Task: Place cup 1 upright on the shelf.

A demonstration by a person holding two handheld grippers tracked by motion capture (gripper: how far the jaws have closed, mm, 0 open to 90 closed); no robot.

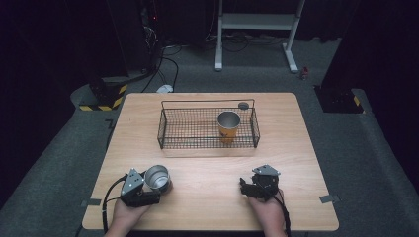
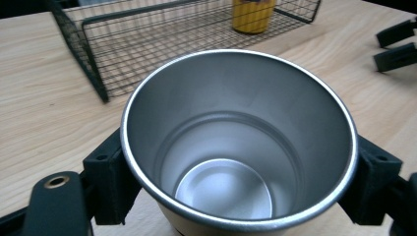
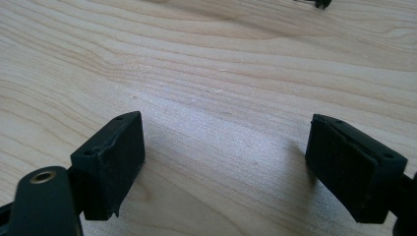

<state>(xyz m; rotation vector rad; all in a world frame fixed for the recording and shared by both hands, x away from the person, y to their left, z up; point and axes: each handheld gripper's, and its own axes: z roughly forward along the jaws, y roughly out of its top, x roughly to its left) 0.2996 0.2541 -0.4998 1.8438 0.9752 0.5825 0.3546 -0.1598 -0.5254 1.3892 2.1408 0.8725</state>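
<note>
Upright, mouth up, steel cup (image 2: 238, 142) clamped in left gripper (image 1: 148, 190), right gripper (image 3: 226, 167) wide apart, empty.

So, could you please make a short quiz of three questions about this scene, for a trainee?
1. True or false: the left claw is shut on the steel cup.
2. Where does the yellow cup stand? A) on the bare table B) inside the wire basket C) in the right claw
3. Fill in: the right claw is ____, with bare table between its jaws.

Key: 1 true; 2 B; 3 open.
</note>
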